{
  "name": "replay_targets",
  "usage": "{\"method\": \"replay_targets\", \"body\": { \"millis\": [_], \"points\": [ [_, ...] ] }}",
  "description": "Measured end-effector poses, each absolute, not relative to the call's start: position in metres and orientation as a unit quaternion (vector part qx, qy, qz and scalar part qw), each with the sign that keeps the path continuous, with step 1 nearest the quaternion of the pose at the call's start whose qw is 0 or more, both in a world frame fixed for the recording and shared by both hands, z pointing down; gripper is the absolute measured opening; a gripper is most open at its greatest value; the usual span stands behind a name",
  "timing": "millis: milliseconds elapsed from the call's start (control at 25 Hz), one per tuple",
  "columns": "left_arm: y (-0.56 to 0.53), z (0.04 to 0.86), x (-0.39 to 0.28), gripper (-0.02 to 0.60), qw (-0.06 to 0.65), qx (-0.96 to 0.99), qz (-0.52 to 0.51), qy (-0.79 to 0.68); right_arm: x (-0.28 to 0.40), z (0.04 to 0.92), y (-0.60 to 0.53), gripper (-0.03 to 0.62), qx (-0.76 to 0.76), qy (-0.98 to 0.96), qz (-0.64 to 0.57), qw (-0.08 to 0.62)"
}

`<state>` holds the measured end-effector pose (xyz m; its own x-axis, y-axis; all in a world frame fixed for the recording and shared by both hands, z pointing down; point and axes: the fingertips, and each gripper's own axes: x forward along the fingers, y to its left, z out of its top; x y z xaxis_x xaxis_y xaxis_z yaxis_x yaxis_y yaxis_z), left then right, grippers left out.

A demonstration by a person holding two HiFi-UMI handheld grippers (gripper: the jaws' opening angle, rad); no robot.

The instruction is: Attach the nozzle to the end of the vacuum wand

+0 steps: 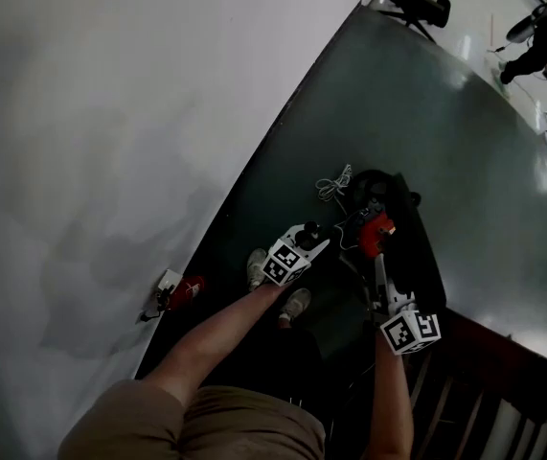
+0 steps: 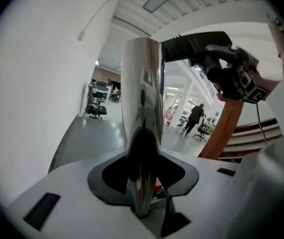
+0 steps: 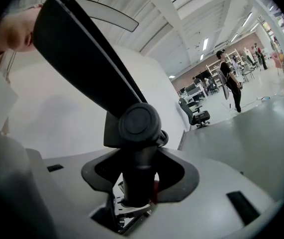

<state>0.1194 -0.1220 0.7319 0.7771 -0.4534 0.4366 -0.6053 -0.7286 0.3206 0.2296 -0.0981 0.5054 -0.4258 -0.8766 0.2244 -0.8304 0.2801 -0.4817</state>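
Wand (image 2: 142, 83) clamped in left hand-held gripper (image 2: 142, 179), black nozzle (image 3: 89, 68) clamped in right hand-held gripper (image 3: 138, 184).

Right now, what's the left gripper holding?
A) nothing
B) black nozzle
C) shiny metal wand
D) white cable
C: the left gripper view shows the left gripper closed on the shiny metal wand, which rises from between its jaws. The black nozzle is in the right gripper instead.
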Motion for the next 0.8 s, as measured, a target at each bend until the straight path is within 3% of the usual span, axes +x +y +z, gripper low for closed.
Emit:
{"method": "replay_targets", "body": {
  "millis": [400,800],
  "points": [
    [-0.027,0.691,0.235,0.14,0.134,0.942,0.251,-0.181,0.319,0.442,0.006,0.193,-0.584,0.761,-0.272,0.081],
    [0.052,0.684,0.3,0.132,0.075,0.941,0.33,-0.012,0.347,0.433,0.058,0.193,-0.609,0.743,-0.255,0.107]
  ]
}}
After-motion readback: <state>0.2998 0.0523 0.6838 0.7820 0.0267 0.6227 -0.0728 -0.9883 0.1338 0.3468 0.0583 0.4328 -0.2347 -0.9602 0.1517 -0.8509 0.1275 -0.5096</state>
